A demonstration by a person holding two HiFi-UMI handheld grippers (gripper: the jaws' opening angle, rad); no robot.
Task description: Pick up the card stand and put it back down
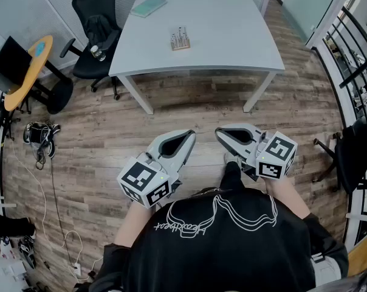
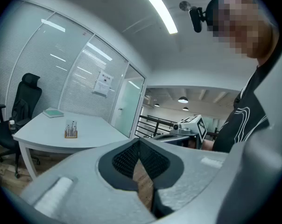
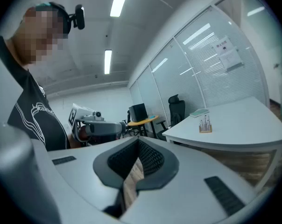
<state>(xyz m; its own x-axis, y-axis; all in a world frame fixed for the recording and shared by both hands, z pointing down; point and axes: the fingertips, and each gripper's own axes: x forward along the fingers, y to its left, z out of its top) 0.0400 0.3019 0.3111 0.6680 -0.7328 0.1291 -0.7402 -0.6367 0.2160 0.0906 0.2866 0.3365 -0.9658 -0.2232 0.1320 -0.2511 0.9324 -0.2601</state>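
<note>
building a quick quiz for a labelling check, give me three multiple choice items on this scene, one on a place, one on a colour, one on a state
1. Where is the card stand? A on the white table; B on the floor; C on the black chair.
2. What colour is the book on that table? A red; B teal; C black.
3. How are the left tongs and right tongs? A both shut and empty; B both wide open; C right shut on the card stand.
Answers: 1 A, it stands near the table's middle. 2 B, its cover is teal. 3 A, each gripper view shows the pads together, nothing between.
</note>
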